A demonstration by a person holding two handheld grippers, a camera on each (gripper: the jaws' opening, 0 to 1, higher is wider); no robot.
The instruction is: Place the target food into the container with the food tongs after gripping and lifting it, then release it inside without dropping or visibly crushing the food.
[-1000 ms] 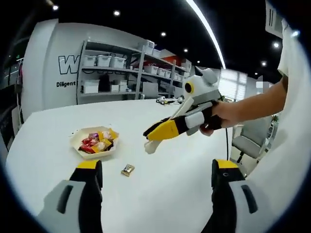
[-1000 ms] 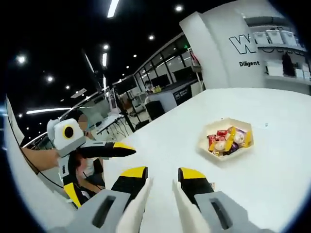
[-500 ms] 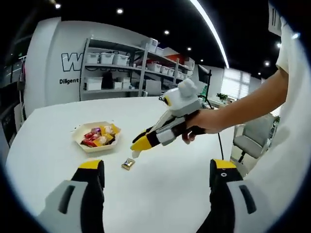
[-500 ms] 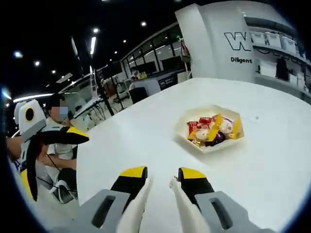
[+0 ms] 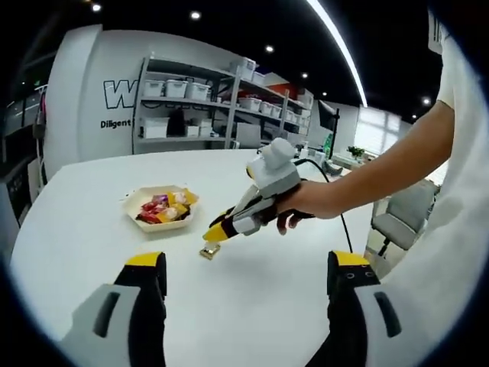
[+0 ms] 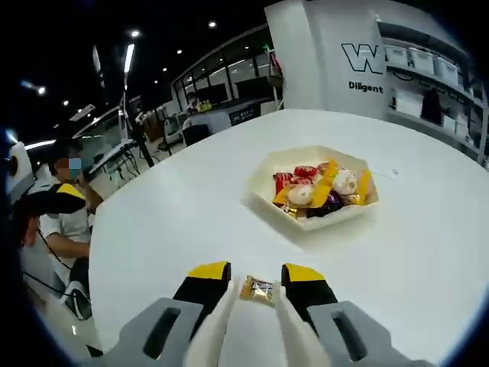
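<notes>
One wrapped candy [image 6: 258, 290] lies on table [image 6: 428, 252], between tong tips [image 6: 254, 300] of my right gripper [image 5: 217, 232]; jaws apart, not yet clamped. Container [image 6: 315, 188] near ahead. My left gripper [image 5: 243, 269] hangs back, jaws wide, clear of pickup.

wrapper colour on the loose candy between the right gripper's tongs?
Gold, shiny foil. The candy shows best in the right gripper view, lying on the white table.
</notes>
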